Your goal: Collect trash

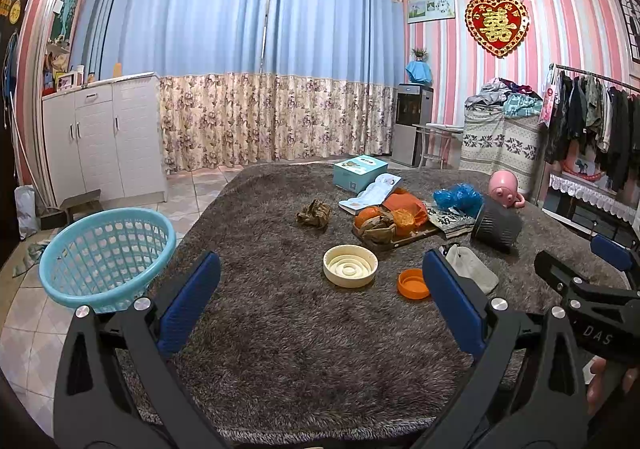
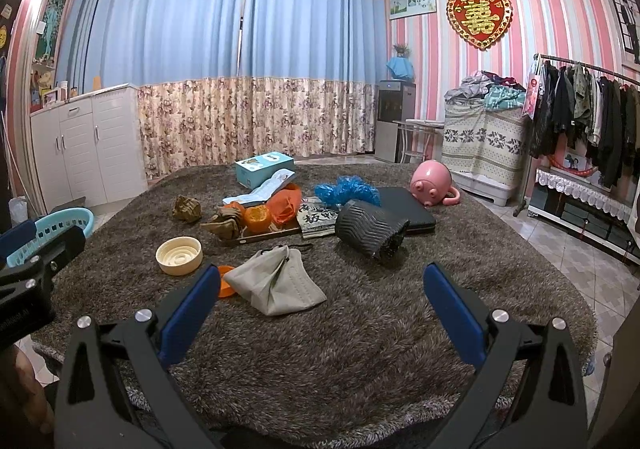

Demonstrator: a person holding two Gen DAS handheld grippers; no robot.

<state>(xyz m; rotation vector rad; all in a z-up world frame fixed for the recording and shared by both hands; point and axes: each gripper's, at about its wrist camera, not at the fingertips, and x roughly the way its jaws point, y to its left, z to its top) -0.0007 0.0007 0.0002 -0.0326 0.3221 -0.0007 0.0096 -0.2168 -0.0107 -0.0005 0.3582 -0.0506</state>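
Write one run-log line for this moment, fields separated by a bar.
left gripper: open, empty | right gripper: open, empty | grey mask: on rug | blue basket: at table's left edge

My left tool's finger [image 1: 452, 301] covers part of the grey pouch [image 1: 474, 269]; my right tool's finger [image 2: 192, 301] hides most of the orange lid [image 2: 225, 281].

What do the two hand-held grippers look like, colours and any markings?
Both match: the left hand-held gripper and right hand-held gripper have black angular frames with triangular cut-outs, silver round pivot bolts, and flat blue textured pads on the fingers. The right one's black body, seen from the left wrist view, bears pale letters "DAS". No cables or sleeves show.
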